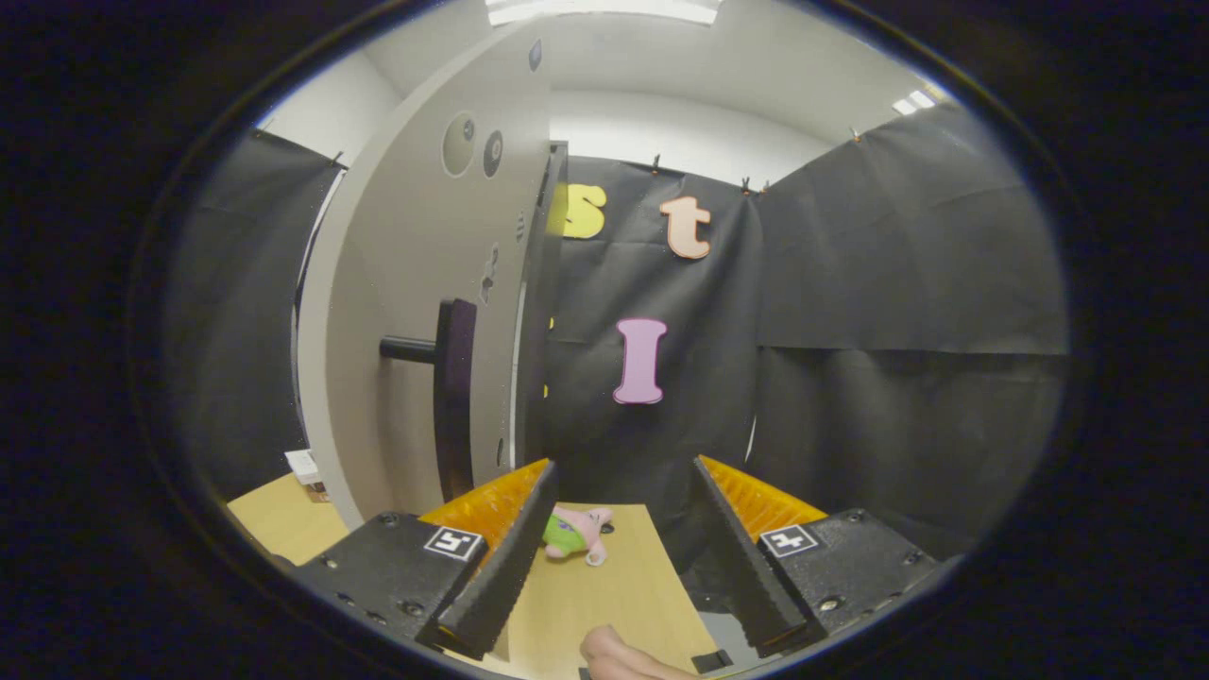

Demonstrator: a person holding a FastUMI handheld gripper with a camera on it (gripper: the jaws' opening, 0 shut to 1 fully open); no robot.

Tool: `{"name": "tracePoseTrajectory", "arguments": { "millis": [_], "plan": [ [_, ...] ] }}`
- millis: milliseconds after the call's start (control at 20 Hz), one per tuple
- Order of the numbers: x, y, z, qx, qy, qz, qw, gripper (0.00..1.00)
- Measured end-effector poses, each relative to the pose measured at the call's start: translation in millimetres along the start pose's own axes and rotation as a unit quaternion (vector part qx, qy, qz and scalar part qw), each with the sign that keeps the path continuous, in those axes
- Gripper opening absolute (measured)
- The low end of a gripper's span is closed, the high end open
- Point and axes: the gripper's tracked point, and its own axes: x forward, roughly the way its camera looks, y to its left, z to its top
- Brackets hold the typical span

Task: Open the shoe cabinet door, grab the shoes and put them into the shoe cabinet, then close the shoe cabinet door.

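Now your gripper (619,548) hangs spread and empty; the cabinet door (416,312) looks stiff and light, so pinch its dark handle (453,397) left of the fingers.

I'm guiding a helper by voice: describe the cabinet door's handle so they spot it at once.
Find the tall pale cabinet door, left of the open tool. Halfway up it, a dark vertical bar handle stands off the panel on a short black post. It is the door's one long dark piece; the other marks are small stickers.
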Motion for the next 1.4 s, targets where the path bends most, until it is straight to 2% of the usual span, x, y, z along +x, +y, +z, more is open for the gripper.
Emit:
{"name": "tracePoseTrajectory", "arguments": {
  "millis": [150,750,1000,1200,1400],
  "plan": [
    [-2.0,14.0,-4.1,0.027,0.001,0.017,0.999,0.92],
    [-8.9,106.0,-12.7,0.058,0.004,0.082,0.995,0.92],
    [-0.4,111.8,-9.7,0.051,-0.016,0.045,0.998,0.92],
    [2.9,135.8,-13.7,0.06,-0.017,0.057,0.996,0.91],
    [7.1,161.2,-13.9,0.069,-0.025,0.052,0.996,0.91]
  ]
}}
